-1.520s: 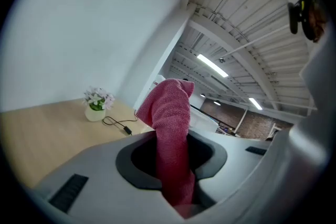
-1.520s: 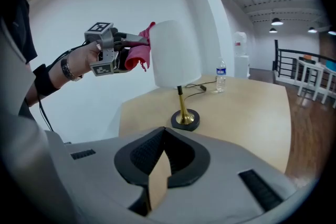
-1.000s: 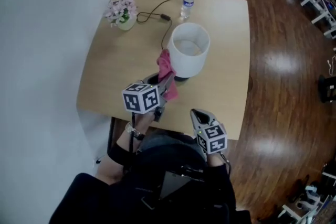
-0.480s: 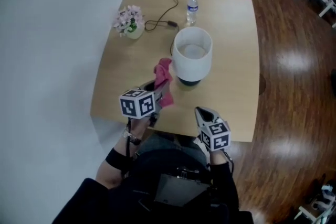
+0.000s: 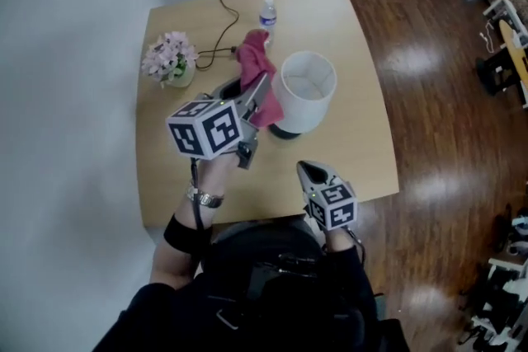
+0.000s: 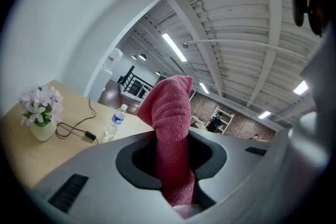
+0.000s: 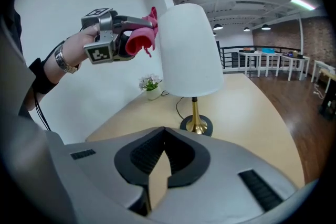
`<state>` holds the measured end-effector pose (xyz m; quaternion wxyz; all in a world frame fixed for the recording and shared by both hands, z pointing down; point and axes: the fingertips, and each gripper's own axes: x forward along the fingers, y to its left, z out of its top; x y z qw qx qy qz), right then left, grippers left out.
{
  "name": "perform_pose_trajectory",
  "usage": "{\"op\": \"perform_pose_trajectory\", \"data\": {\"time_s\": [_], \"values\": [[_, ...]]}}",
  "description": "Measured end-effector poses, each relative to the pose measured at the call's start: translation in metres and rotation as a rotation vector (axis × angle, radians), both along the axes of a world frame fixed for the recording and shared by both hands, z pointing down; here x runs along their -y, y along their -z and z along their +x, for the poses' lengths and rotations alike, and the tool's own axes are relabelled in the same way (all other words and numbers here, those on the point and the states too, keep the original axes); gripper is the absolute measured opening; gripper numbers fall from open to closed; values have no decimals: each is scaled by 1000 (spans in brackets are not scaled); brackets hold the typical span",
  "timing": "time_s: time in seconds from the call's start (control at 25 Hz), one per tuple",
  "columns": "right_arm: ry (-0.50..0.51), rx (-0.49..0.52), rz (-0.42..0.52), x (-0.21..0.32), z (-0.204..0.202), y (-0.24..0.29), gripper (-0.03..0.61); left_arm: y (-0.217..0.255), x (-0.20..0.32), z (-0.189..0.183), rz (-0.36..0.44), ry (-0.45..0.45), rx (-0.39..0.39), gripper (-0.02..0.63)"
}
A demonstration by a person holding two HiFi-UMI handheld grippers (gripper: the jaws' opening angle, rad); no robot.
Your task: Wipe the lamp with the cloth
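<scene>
So the left gripper [image 5: 257, 91] is pinching a pink terry cloth [image 5: 252, 62] between its jaws. They're sitting narrow and clamped right on the fabric, which is sticking up past the tips in a floppy fold. It's being held up in the air, level with the top of the lamp with the white drum shade [image 5: 305, 91]. From the right gripper view the cloth is sitting right at the shade's upper left edge, though whether it's actually touching is hard to say.

The lamp itself is standing upright near the middle of the light wooden table [image 5: 363, 144], on a brass stem with a dark round base [image 7: 195, 122].

The right gripper [image 5: 312, 173] is hanging over the near edge of the table, well apart from the lamp, with its jaws pressed together and nothing in them.

Over on the far side of the table, a small pot of pale pink flowers [image 5: 169, 62], a clear plastic water bottle [image 5: 267, 12] and the lamp's black cord [image 5: 216, 53] are sitting.
</scene>
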<state>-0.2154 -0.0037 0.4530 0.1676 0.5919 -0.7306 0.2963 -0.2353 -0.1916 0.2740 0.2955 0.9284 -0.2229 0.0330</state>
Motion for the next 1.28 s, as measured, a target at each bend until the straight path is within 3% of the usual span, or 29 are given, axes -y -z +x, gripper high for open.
{"op": "perform_pose_trajectory", "data": {"time_s": [0.16,0.28,0.56,1.0,1.12,1.28], "values": [[-69,-20,-27,2,-31,-1,11,16,21,16,-45,-90,-108,110],[-108,-31,-62,-3,-40,-6,11,1,22,29,-104,-147,-126,110],[-194,-58,-81,9,-22,-2,11,-79,16,23,-144,-183,36,110],[-125,-79,-142,18,-34,-12,11,-189,8,-4,-219,-239,263,110],[-122,-86,-162,18,-31,-13,11,-174,27,-15,-194,-230,207,110],[-102,-87,-184,19,-34,-19,11,-88,72,-8,-78,-258,74,107]]}}
